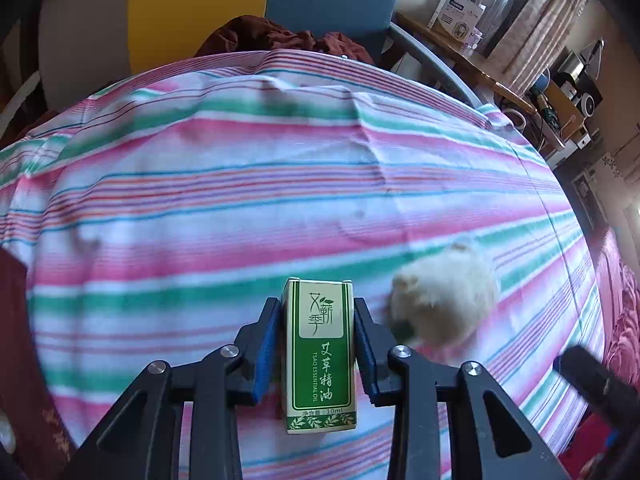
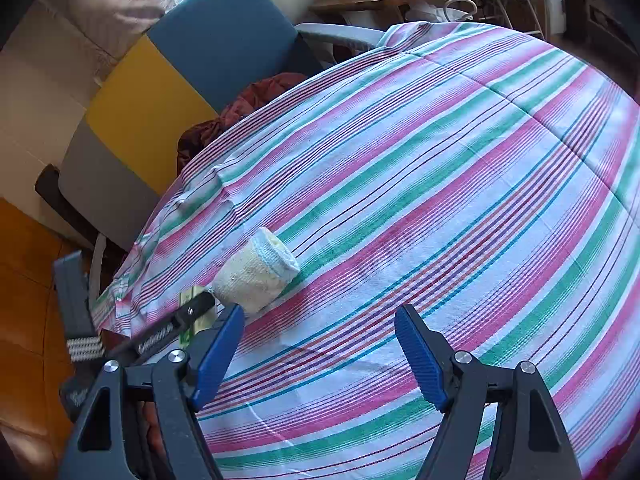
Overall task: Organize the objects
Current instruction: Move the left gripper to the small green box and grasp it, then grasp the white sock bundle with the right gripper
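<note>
That little green box [image 1: 319, 354] looked like thin card with a small oil bottle inside, so I'd guess it was light, a bit crushable, and fairly slick on its printed faces. Taking it across the two long narrow sides, about where it was held, seemed the sensible spot, since the ends would likely fold in. It was a slim upright carton, green with a cream border, leaf logo panel up top and white lettering down the front. The left gripper [image 1: 316, 316] had its blue pads clamped on both sides of it, the box lying on the striped sheet [image 1: 200, 200] just beside a rolled cream sock [image 2: 258, 270]. The right gripper [image 2: 320, 354] hung wide open over bare sheet, holding nothing
</note>
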A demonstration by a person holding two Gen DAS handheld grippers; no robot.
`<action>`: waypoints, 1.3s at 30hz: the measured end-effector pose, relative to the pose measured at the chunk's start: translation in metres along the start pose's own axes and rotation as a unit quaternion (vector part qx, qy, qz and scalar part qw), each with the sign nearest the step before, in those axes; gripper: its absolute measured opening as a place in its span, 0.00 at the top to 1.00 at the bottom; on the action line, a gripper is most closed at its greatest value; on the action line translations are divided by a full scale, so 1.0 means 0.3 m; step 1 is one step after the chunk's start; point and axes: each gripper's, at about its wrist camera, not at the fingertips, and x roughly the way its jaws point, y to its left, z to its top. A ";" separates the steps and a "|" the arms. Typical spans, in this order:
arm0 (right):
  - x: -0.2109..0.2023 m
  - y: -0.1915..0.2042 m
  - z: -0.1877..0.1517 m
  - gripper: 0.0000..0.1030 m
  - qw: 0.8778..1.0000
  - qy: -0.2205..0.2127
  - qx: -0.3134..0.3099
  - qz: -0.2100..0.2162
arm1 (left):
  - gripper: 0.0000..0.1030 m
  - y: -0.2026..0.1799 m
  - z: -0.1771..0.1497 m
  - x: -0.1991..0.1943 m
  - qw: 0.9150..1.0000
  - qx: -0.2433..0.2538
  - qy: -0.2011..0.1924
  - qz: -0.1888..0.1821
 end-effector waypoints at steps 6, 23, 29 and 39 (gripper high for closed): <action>0.038 0.028 -0.020 0.24 0.999 0.021 -0.026 -0.005 | 0.67 0.007 -0.144 -0.069 1.000 0.013 0.003 0.012; 0.209 0.296 0.006 0.06 0.960 0.047 -0.262 -0.084 | 0.67 0.051 -0.259 -0.134 1.000 0.007 -0.007 0.002; 0.317 0.308 0.033 0.30 0.957 0.061 -0.269 -0.087 | 0.67 0.053 -0.267 -0.139 1.000 0.005 -0.012 0.000; 0.187 0.236 -0.092 0.34 0.966 0.076 -0.242 -0.057 | 0.69 0.054 -0.295 -0.183 0.999 0.012 -0.034 0.006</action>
